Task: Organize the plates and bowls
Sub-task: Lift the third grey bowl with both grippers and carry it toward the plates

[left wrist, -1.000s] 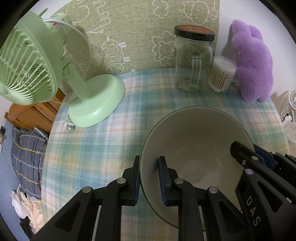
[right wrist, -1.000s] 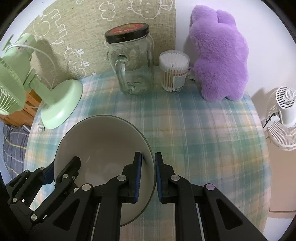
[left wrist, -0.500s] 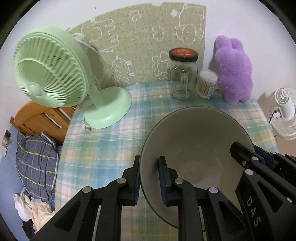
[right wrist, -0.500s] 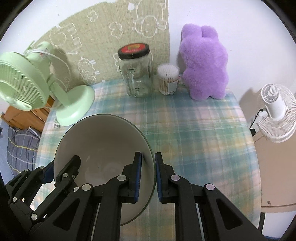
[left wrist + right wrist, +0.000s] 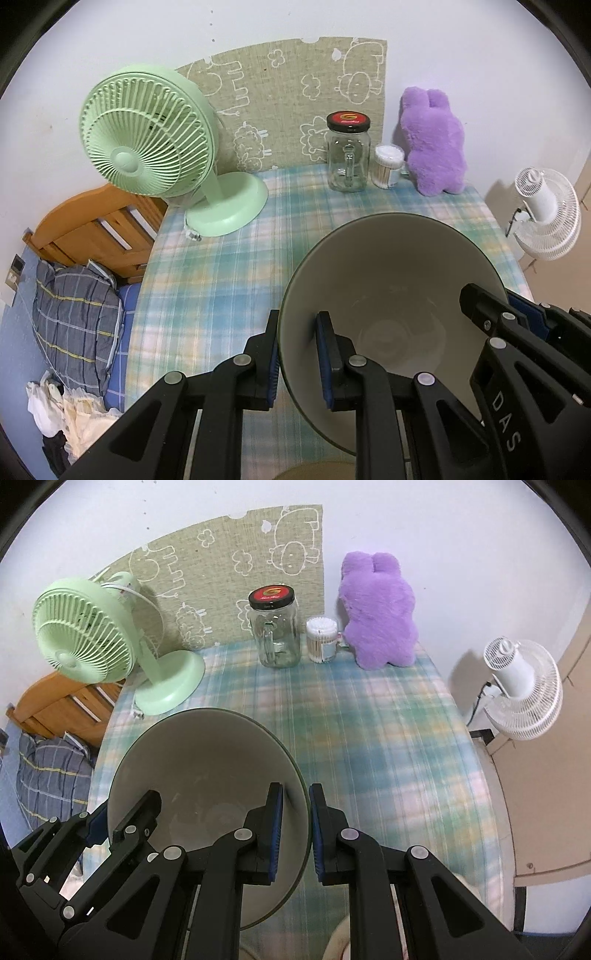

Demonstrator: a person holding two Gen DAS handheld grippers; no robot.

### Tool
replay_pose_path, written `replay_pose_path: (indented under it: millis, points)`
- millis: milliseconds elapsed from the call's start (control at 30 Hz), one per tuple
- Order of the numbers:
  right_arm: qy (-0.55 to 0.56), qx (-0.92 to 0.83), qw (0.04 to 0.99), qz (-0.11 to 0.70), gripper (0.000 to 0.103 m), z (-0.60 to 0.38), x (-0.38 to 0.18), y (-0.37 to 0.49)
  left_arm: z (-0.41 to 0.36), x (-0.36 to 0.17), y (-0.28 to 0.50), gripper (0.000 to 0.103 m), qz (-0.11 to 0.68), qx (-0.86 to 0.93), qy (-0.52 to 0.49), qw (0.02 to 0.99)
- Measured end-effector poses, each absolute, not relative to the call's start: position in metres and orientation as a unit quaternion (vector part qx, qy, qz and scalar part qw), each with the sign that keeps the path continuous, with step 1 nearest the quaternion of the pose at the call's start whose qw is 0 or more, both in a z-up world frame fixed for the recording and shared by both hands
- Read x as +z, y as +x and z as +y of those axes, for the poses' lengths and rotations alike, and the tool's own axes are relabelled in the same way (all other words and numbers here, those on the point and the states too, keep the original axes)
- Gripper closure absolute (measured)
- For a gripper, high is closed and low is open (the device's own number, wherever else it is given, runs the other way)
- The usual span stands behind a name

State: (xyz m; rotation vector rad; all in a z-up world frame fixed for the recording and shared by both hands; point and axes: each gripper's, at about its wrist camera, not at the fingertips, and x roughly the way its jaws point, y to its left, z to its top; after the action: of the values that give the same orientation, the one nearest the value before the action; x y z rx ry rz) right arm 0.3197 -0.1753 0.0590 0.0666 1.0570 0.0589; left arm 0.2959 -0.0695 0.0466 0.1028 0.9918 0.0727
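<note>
A large grey bowl (image 5: 399, 280) with a dark outside hangs above the plaid tablecloth (image 5: 229, 266), carried by both grippers. My left gripper (image 5: 297, 328) is shut on the bowl's left rim, one pad inside and one outside. On the opposite rim my right gripper (image 5: 295, 801) is shut the same way, and the bowl (image 5: 199, 760) fills the lower left of the right wrist view. Each gripper also shows in the other's view: the right one (image 5: 517, 317) at the bowl's right edge, the left one (image 5: 110, 819) at its left edge. The bowl is empty.
At the back of the table stand a green desk fan (image 5: 155, 147), a glass jar with a black lid (image 5: 347, 158), a tub of cotton swabs (image 5: 388, 166) and a purple plush rabbit (image 5: 432, 140). A white fan (image 5: 524, 686) stands beyond the table's right edge, a bed (image 5: 74, 310) to the left.
Both grippers have lifted the bowl up and back from the wall; the fan, jar and plush now look smaller and farther off. The grip on the rim has not changed.
</note>
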Motion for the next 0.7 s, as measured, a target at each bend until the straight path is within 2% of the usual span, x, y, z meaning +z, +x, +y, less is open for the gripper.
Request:
replay_pose_path:
  millis: [367,700]
  points:
    - [0.024,0.016,0.866,0.499,0.085,-0.164,0.075,0.25,-0.059,0.054,0.236,0.088,0.473,0.018,0.054,0.879]
    - [0.024,0.012,0.859,0.511,0.085,-0.143,0.065,0.199,-0.037,0.04,0.189,0.087,0.483,0.015,0.05,0.874]
